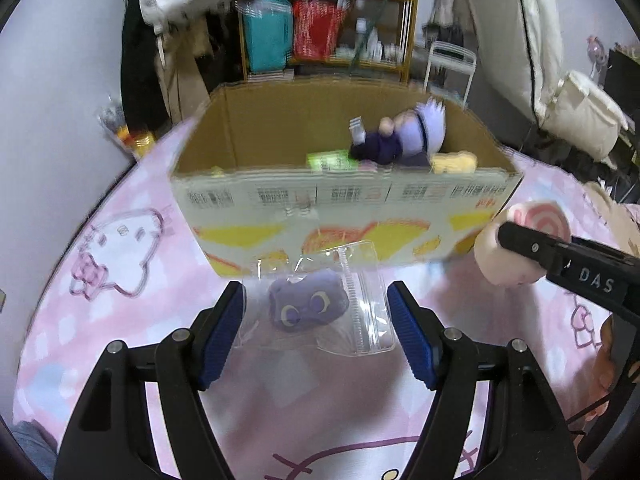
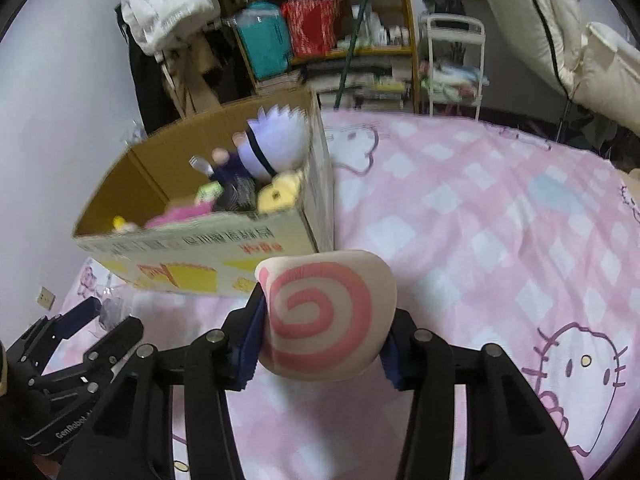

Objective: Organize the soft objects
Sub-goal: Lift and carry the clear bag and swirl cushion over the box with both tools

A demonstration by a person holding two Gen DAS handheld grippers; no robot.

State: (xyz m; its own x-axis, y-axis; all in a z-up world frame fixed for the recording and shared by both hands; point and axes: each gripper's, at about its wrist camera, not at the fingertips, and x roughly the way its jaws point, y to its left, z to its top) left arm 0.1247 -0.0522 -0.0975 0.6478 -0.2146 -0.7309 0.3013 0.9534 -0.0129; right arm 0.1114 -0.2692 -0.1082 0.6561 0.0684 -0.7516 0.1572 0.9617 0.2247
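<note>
Right hand-held gripper clamps swirl plush; left wide; box contents blurred, perhaps plushies.

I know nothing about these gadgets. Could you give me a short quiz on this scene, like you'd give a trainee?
1. True or false: the right gripper has its jaws shut on the pink-swirl plush.
2. Multiple choice: the purple plush in the clear bag lies (A) inside the cardboard box, (B) on the pink bedspread in front of the box, (C) on the shelf.
3. Fill in: the left gripper has its jaws ____ on either side of the bagged plush.

Key: 1 true; 2 B; 3 open.
</note>
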